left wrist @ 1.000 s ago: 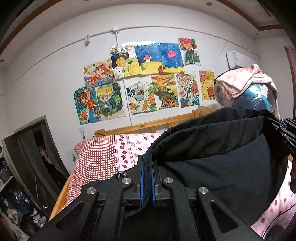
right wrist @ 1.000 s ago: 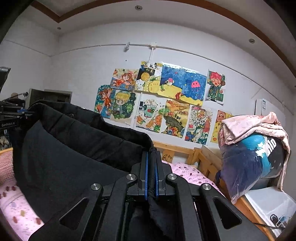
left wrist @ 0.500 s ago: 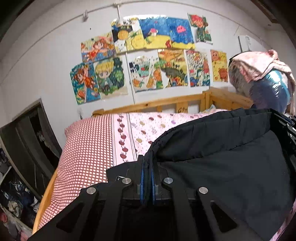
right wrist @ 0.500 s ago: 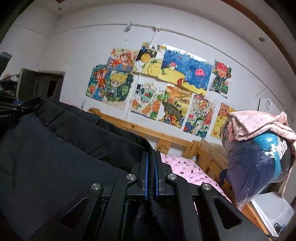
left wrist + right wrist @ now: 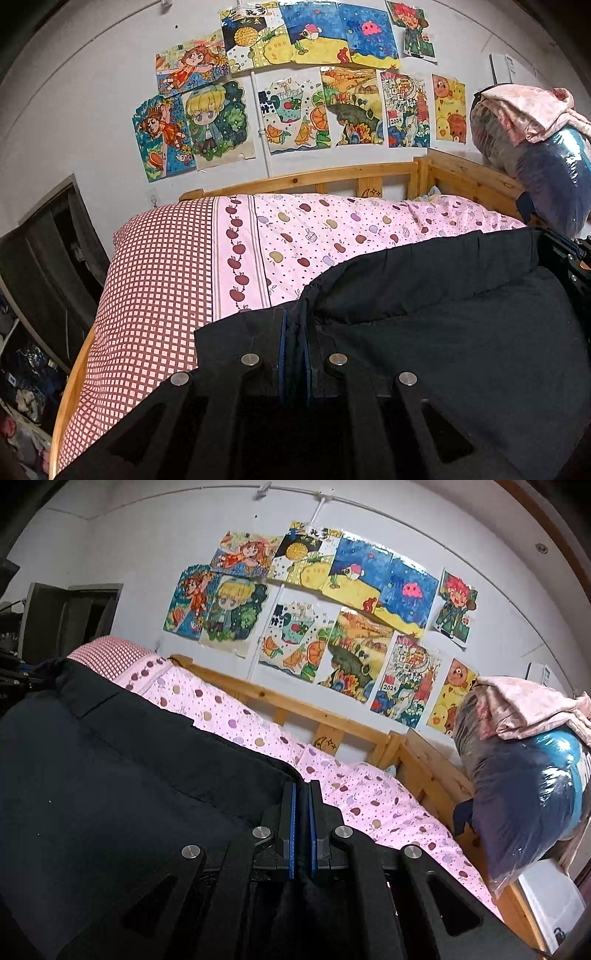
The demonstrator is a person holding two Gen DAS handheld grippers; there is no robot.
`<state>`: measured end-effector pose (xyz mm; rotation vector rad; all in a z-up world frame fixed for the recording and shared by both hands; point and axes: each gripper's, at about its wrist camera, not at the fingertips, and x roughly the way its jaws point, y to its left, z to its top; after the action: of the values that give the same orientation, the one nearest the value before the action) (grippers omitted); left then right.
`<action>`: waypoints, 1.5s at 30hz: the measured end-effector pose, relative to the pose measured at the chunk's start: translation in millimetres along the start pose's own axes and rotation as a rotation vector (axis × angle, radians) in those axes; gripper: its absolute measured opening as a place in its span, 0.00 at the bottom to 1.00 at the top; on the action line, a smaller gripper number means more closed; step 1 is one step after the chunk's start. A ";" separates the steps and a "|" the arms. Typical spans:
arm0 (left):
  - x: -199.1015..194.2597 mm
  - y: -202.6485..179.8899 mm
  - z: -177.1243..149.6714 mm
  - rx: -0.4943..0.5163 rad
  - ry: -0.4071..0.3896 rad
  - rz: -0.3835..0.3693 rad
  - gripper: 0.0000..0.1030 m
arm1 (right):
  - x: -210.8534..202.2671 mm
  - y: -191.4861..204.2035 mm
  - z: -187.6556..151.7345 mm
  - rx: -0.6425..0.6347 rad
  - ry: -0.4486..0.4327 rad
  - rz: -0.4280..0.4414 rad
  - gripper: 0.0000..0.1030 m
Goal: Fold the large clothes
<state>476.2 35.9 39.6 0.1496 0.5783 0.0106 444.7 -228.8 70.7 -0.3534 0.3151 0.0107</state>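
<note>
Left hand-held gripper (image 5: 294,354): clenched on a gathered edge of the black padded garment (image 5: 461,325); dark cloth sits between the blue pads.
Right hand-held gripper (image 5: 303,830): clenched likewise on the opposite end of the same edge; cloth hangs down behind the pads.
Held edge: runs as a thick, rolled band between the 2 hand-held grippers, slightly slack, not taut.
Garment location: suspended from both grips over the near part of the bed (image 5: 332,236), its body hanging below and toward the cameras. Whether its lower part rests on the bedding cannot be told.
Garment appearance: large, black, matte, quilted or padded, with a stitched band along the top; bulky, likely to hold soft creases only.
Progress, judged: early to middle. The garment is picked up and spread by 2 points; no finished fold is visible.
Remaining, judged: lay it on the pink patterned bedding (image 5: 369,794), bring the edge over, flatten, repeat.
Surroundings: wooden bed frame (image 5: 332,177); drawings on the wall (image 5: 332,627); bagged bundle (image 5: 524,790) at right.
</note>
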 end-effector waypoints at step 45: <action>-16.0 -7.2 -34.6 0.007 0.055 -0.165 0.91 | -9.5 -5.4 -69.1 0.186 0.191 0.493 0.85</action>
<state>443.6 32.7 18.6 0.1083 0.6440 -0.1482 415.2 -257.0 13.9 -0.0845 0.5821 0.4315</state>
